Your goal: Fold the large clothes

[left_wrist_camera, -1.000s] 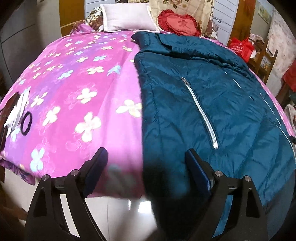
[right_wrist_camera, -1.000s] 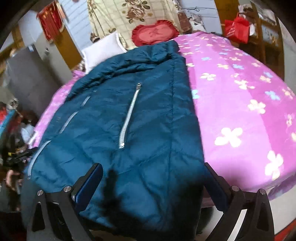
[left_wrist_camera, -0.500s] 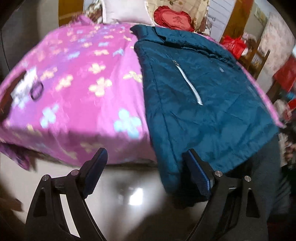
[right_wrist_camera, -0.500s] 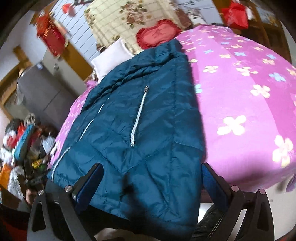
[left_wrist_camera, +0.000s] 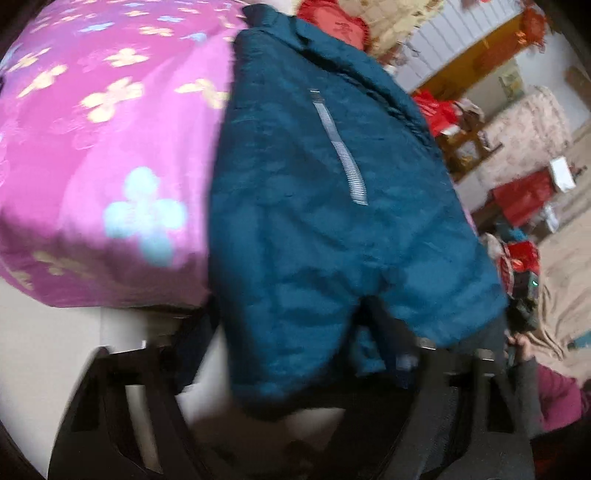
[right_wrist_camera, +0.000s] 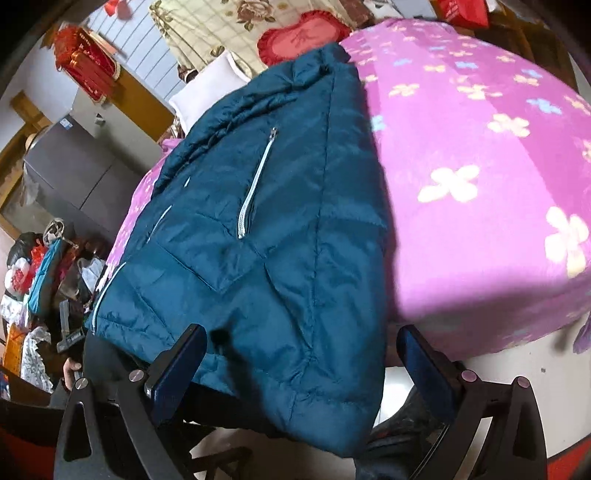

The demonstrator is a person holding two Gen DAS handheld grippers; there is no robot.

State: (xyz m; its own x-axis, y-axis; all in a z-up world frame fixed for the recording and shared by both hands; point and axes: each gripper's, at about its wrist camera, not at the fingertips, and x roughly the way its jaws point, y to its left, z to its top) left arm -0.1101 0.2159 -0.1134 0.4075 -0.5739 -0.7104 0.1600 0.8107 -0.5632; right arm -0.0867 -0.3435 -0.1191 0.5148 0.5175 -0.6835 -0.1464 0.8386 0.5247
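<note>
1. Lying along the bed: a dark teal quilted puffer jacket (right_wrist_camera: pixel 280 229), its collar at the far end near the pillows and its hem hanging over the near edge.
2. Bedding under it is a pink fleece blanket with pale flower print (right_wrist_camera: pixel 480 192); seen from the right wrist the jacket is left of the bare blanket, seen from the left wrist it is to the right.
3. A silver pocket zipper (right_wrist_camera: pixel 255 188) runs lengthwise on the jacket front.
4. Right gripper (right_wrist_camera: pixel 299 354): jaws spread wide, holding nothing, the drooping hem between the two blue-padded fingers (right_wrist_camera: pixel 177 373).
5. Left gripper (left_wrist_camera: pixel 295 369): picture blurred; the black fingers stand wide apart at the near hem, with cloth between them and no grasp to be seen.
6. Far end: a red heart-shaped cushion (right_wrist_camera: pixel 303 35) and a white pillow (right_wrist_camera: pixel 210 88).
7. Left of the bed in the right wrist view: a grey cabinet (right_wrist_camera: pixel 74 173).
</note>
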